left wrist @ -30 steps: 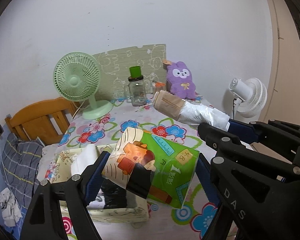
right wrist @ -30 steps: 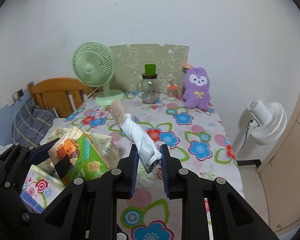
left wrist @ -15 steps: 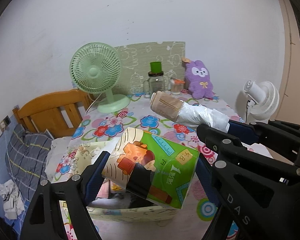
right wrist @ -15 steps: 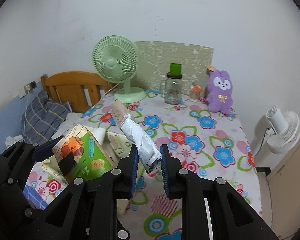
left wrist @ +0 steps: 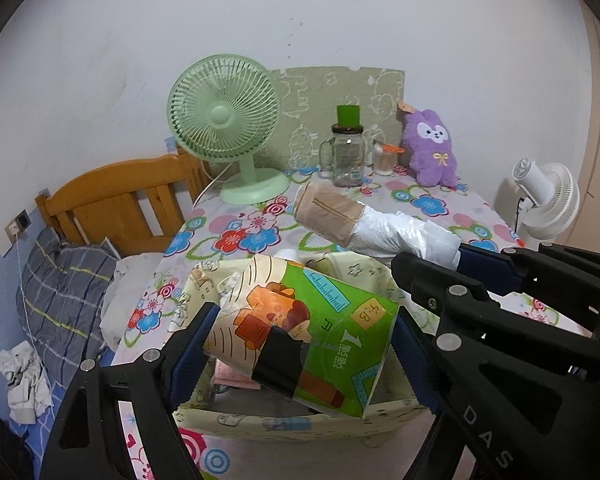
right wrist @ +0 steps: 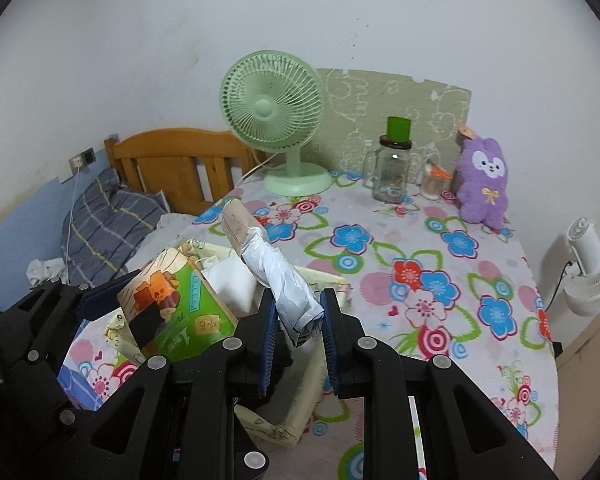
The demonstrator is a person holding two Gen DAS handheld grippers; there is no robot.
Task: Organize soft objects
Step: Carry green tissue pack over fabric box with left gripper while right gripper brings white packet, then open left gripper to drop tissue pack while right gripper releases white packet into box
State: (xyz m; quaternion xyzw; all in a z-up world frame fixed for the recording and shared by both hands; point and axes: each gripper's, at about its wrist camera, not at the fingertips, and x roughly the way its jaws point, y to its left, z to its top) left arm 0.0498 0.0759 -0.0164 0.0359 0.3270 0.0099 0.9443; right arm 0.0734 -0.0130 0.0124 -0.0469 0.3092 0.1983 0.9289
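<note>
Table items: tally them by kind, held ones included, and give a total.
Fans on the table: 1, green fan
Plush toys: 1, purple plush
Jars: 2, glass jar, small jar
Fabric bins: 1, storage bin
Held soft packs: 2, tissue pack, wrapped roll
Total: 7

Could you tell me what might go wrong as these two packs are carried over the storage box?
1. The right gripper pinches only the crumpled tail of the long wrapped roll, so the roll could sag or slip out.
2. The tissue pack is soft, so the left gripper could crush it.
3. The fabric box already holds items, so both packs may not seat.
</note>
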